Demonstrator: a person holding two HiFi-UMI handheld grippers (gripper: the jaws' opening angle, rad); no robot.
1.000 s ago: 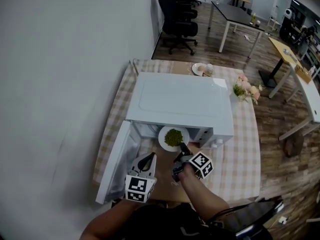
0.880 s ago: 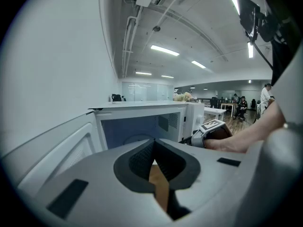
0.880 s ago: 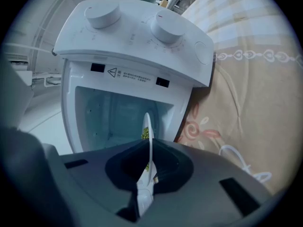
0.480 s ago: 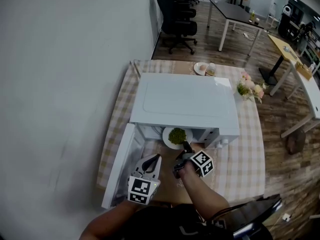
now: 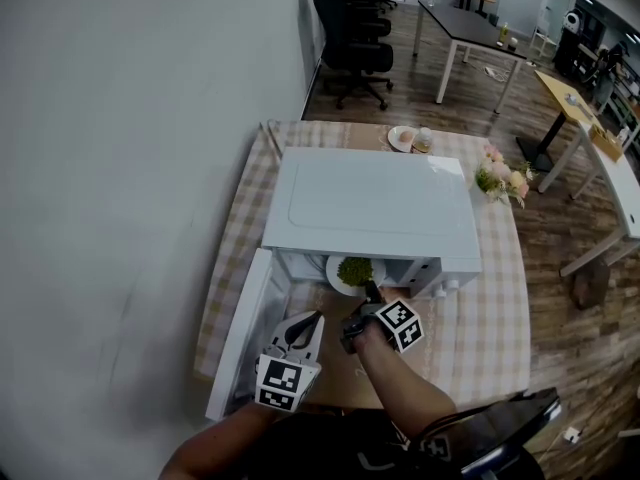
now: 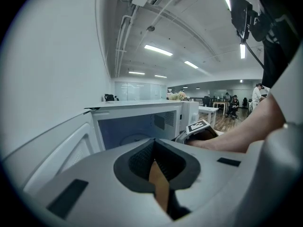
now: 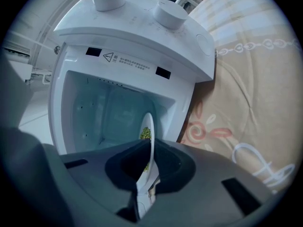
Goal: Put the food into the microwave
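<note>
A white microwave (image 5: 372, 208) stands on the checked table with its door (image 5: 238, 330) swung open to the left. A white plate (image 5: 350, 273) of green food (image 5: 354, 269) sits at the mouth of the cavity, partly under the top's front edge. My right gripper (image 5: 371, 291) is shut on the plate's near rim. In the right gripper view the plate (image 7: 148, 136) stands edge-on between the jaws, with the food (image 7: 145, 134) and the cavity (image 7: 102, 112) behind it. My left gripper (image 5: 311, 320) hangs shut and holds nothing, near the door, facing the cavity (image 6: 135, 129).
Two knobs (image 7: 171, 14) sit on the microwave's control panel, right of the opening. At the table's back edge are a small plate and cup (image 5: 404, 137); a bunch of flowers (image 5: 500, 180) lies at the right. Bare tablecloth (image 5: 490, 313) lies right of the microwave. Office chairs (image 5: 352, 23) stand beyond.
My right gripper has carried the plate a little further in toward the microwave's opening and slightly lower. The left gripper has stayed where it was.
</note>
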